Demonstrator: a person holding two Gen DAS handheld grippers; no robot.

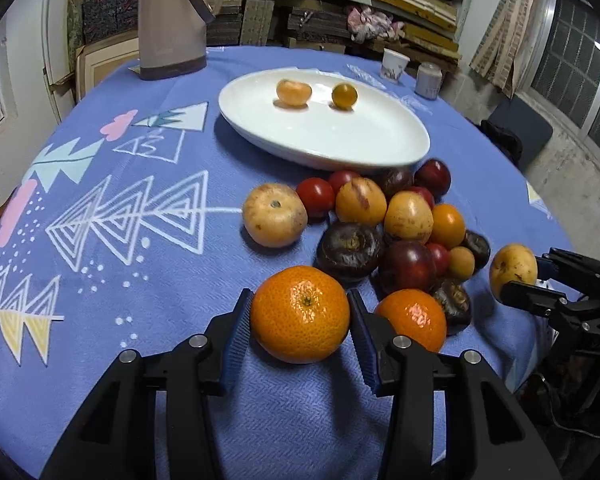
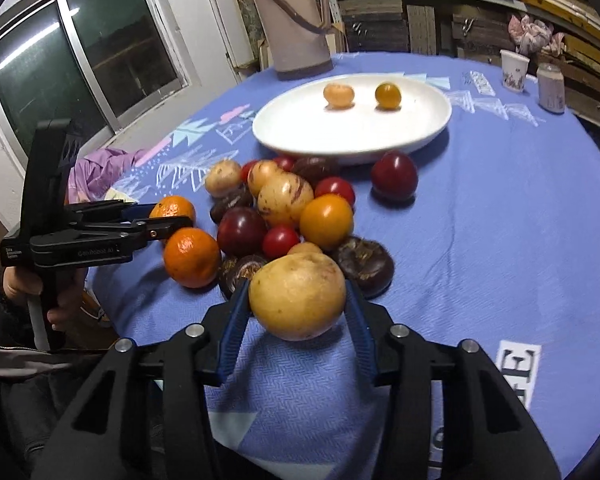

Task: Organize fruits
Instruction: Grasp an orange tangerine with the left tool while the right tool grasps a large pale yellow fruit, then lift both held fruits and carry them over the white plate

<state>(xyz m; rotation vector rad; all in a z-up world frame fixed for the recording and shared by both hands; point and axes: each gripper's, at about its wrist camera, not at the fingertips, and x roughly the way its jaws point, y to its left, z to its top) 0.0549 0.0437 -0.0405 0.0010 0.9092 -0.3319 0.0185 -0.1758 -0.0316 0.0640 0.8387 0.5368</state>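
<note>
My left gripper [image 1: 300,314] is shut on an orange tangerine [image 1: 300,314] at the near side of the fruit pile; it also shows in the right wrist view [image 2: 172,216]. My right gripper [image 2: 298,296] is shut on a yellow round fruit [image 2: 298,296], lifted just above the cloth; the same fruit shows in the left wrist view [image 1: 514,268]. A white oval plate [image 1: 380,140] holds a pale tangerine [image 1: 294,93] and a small yellow tomato [image 1: 344,96]. A pile of mixed fruits [image 1: 400,224] lies in front of the plate.
A second tangerine [image 1: 414,318] lies next to my left gripper. A tall beige thermos [image 1: 172,20] stands at the back of the blue tablecloth [image 1: 120,200]. A paper cup [image 1: 394,64] and a small jar [image 1: 428,79] stand behind the plate. Shelves and a window surround the table.
</note>
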